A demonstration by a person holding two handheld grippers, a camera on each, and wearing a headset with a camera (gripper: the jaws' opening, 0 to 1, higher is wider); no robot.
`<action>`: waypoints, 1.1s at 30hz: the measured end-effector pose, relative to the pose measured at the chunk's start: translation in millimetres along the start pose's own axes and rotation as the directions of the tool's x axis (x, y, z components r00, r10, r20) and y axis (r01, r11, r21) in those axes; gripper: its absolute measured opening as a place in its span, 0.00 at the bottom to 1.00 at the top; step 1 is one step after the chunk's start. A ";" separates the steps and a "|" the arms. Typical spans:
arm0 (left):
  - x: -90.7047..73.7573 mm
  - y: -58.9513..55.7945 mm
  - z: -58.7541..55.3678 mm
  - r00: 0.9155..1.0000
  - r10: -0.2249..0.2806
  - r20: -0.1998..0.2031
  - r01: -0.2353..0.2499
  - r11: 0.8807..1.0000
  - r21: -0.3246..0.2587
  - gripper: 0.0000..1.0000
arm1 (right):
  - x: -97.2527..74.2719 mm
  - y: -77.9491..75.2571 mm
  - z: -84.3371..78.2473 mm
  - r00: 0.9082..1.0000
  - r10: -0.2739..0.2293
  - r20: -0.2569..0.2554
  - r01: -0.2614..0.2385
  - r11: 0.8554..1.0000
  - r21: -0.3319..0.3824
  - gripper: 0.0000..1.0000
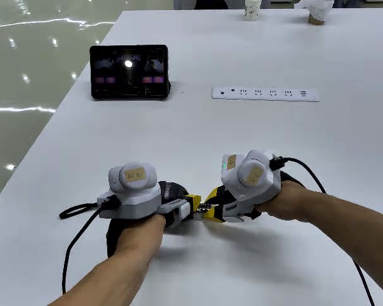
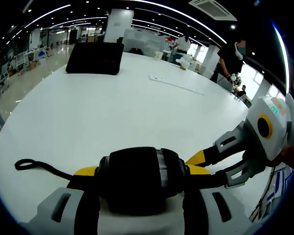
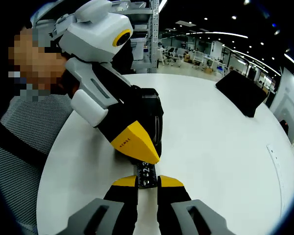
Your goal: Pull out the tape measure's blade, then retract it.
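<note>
Both forearms reached in low over the near end of the white table (image 1: 255,127), the grippers nose to nose. The left gripper (image 2: 142,171) was clamped on the black tape measure (image 1: 172,190) by its case. The right gripper (image 3: 147,183) pinched the blade (image 3: 146,172) tip, with just a short stretch showing between them.

case (image 1: 171,190): mostly covered by left gripper (image 1: 193,204), 6 o'clock of head view
blade (image 3: 146,172): tip buried between right gripper (image 3: 147,183) jaws; print too small
cup (image 1: 252,9): cropped at 12 o'clock
cable (image 1: 365,285): cut at 5 o'clock
</note>
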State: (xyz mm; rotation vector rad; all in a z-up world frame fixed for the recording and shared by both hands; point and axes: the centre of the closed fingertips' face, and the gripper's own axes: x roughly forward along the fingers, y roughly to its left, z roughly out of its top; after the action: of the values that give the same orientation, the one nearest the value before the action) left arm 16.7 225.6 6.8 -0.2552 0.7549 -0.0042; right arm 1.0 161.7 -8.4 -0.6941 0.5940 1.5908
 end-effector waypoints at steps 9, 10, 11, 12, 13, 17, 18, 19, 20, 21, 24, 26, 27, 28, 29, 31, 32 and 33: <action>0.5 0.1 -0.2 1.000 -0.001 -0.001 0.001 1.000 -0.002 0.64 | 6.3 0.4 6.0 1.000 0.007 0.016 -0.007 1.000 -0.001 0.12; 1.0 0.3 -0.2 1.000 -0.001 -0.001 0.001 1.000 -0.001 0.64 | 7.1 0.5 6.6 1.000 0.008 0.016 -0.008 1.000 -0.003 0.12; 1.3 0.4 -0.2 1.000 -0.001 -0.001 0.001 1.000 -0.002 0.64 | 7.7 0.6 7.1 1.000 0.009 0.018 -0.009 1.000 -0.004 0.12; 1.5 0.5 -0.2 1.000 -0.001 -0.001 0.001 1.000 -0.003 0.64 | 8.2 0.5 7.7 1.000 0.009 0.021 -0.009 1.000 -0.003 0.12; 1.1 0.3 -0.2 1.000 -0.001 -0.001 0.001 1.000 -0.003 0.64 | 8.7 0.5 8.1 1.000 0.010 0.022 -0.010 1.000 -0.002 0.12; 1.2 0.4 -0.6 1.000 -0.001 -0.002 0.001 1.000 -0.004 0.64 | 11.0 0.5 10.3 0.999 0.016 0.028 -0.015 1.000 -0.009 0.12; 1.5 0.4 -0.6 1.000 0.000 -0.002 0.000 1.000 -0.001 0.64 | 11.1 0.7 9.9 1.000 0.019 0.023 -0.018 1.000 -0.019 0.12; 1.7 0.5 -0.5 1.000 0.000 -0.002 0.000 1.000 -0.002 0.64 | 11.2 0.6 9.9 1.000 0.018 0.023 -0.018 1.000 -0.019 0.12; 1.8 0.7 -0.4 1.000 0.000 -0.002 0.000 1.000 -0.003 0.64 | 11.1 0.4 9.9 0.999 0.019 0.025 -0.019 1.000 -0.019 0.12; 1.9 0.6 -0.3 1.000 0.000 -0.002 0.000 1.000 -0.004 0.64 | 11.1 0.4 9.9 0.999 0.020 0.026 -0.019 1.000 -0.018 0.12; 2.6 0.7 -0.3 1.000 0.000 -0.003 0.000 1.000 -0.004 0.64 | 11.3 0.2 9.7 0.999 0.020 0.029 -0.019 1.000 -0.017 0.12; 3.1 0.6 -0.6 1.000 -0.001 -0.006 0.001 1.000 -0.001 0.64 | 11.6 0.5 9.3 0.999 0.019 0.029 -0.019 1.000 -0.017 0.12; 3.3 0.4 -0.8 1.000 -0.003 -0.008 0.003 1.000 0.000 0.65 | 11.7 0.7 9.2 0.999 0.019 0.028 -0.018 1.000 -0.018 0.12; 3.6 0.1 -1.1 1.000 -0.006 -0.011 0.006 1.000 0.005 0.65 | 12.1 1.3 9.0 0.999 0.019 0.028 -0.019 1.000 -0.021 0.12; 3.8 -0.1 -1.4 1.000 -0.007 -0.013 0.007 1.000 0.009 0.65 | 12.4 1.5 8.7 0.999 0.020 0.027 -0.019 1.000 -0.021 0.12; 4.6 -0.8 -2.0 1.000 -0.004 -0.018 0.005 1.000 0.022 0.65 | 13.5 2.1 7.7 1.000 0.018 0.023 -0.017 1.000 -0.023 0.12; 4.5 -0.6 -1.8 1.000 -0.005 -0.016 0.005 1.000 0.017 0.65 | 13.4 1.8 7.9 1.000 0.017 0.023 -0.017 1.000 -0.026 0.12; 4.6 -0.6 -1.9 1.000 -0.006 -0.017 0.006 1.000 0.019 0.65 | 13.2 1.8 7.9 1.000 0.018 0.023 -0.017 1.000 -0.025 0.12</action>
State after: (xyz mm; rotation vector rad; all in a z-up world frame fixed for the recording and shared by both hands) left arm 18.8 224.2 2.6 -0.2395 0.7707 -0.0192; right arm -2.6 176.2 -12.6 -0.6895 0.5655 1.6229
